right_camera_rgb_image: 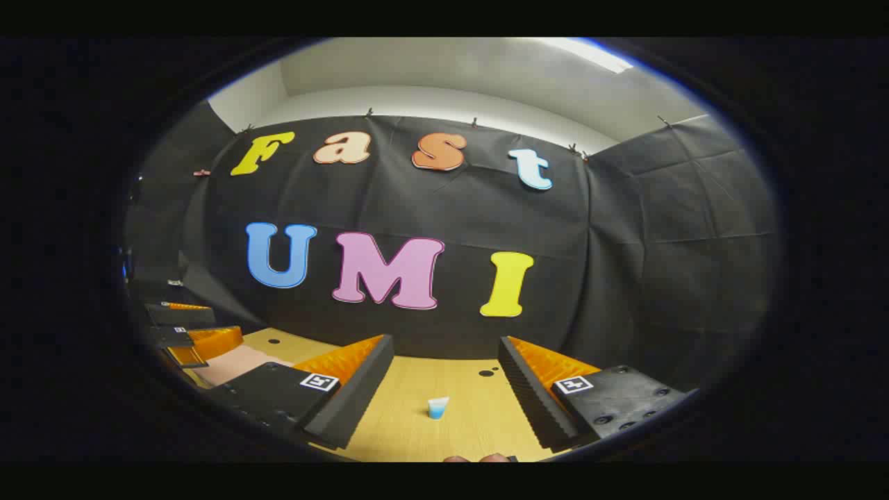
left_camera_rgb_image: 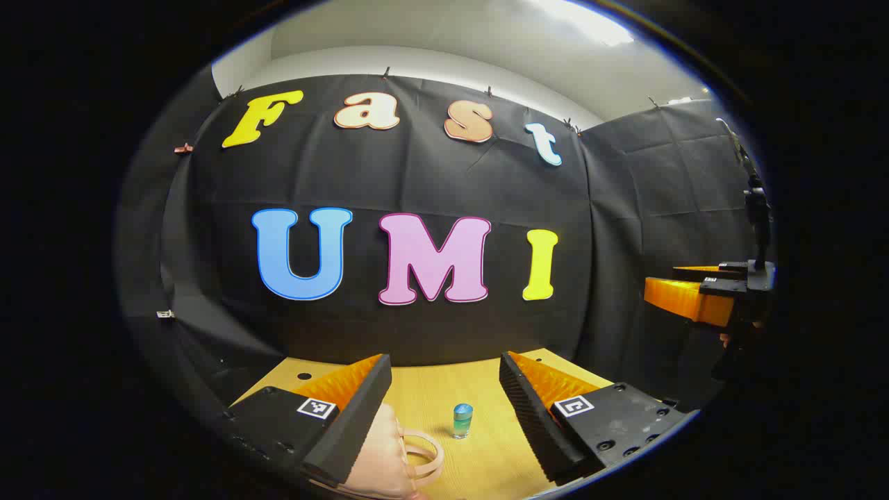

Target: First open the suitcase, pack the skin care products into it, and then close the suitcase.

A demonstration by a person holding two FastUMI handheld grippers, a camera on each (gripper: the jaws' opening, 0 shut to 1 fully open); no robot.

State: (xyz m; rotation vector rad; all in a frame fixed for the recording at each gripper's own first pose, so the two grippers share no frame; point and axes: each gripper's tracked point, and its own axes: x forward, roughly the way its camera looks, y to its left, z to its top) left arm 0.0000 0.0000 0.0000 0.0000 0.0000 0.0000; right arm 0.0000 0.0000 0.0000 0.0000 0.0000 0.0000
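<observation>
Now both grippers are held above the table, with jaws apart and empty.

Low in the left gripper view, the pale pink suitcase (left_camera_rgb_image: 382, 458) with a loop handle lies on the light wooden table (left_camera_rgb_image: 486, 465), partly behind one finger of the left gripper (left_camera_rgb_image: 444, 410). Just beside it stands a small blue-green bottle (left_camera_rgb_image: 462, 420). In the right gripper view, a small clear cup with blue content (right_camera_rgb_image: 437, 407) stands between the fingers of the right gripper (right_camera_rgb_image: 444, 389), farther off on the table.

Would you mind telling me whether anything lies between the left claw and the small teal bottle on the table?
Nothing visible does. The left claw is open, and the teal bottle stands upright on bare wooden table straight ahead between its fingers. The pink suitcase lies off to the side, under one finger, its handle close beside the bottle.
</observation>
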